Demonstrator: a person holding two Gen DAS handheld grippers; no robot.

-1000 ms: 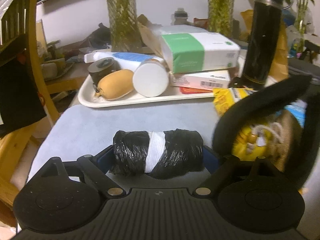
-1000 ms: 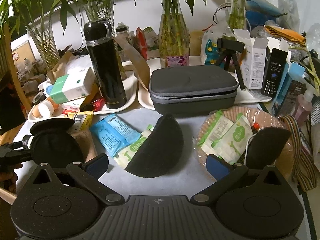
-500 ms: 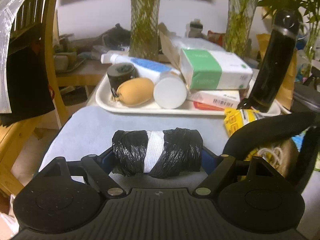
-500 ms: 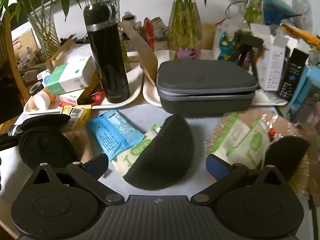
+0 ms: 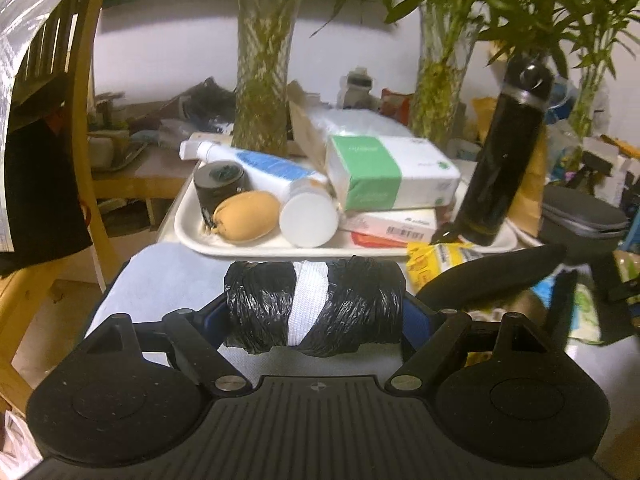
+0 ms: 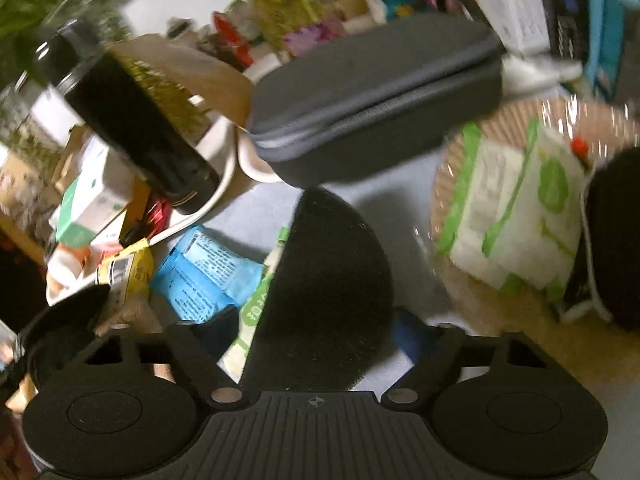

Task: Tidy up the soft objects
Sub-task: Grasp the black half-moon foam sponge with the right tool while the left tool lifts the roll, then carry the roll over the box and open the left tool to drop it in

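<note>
Clamped endwise by the left gripper: a black plastic roll banded in white, lifted clear of the grey table, just near of the white tray. Closing just now, pads apparently not yet pressing: the right gripper, astride a black foam half-disc lying on that table, left of the woven basket.

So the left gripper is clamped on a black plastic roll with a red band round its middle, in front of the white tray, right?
Not quite: the band is white, not red. The left wrist view shows the left gripper clamped on the black plastic roll, its band pale white round the middle, with the white tray behind it.
</note>
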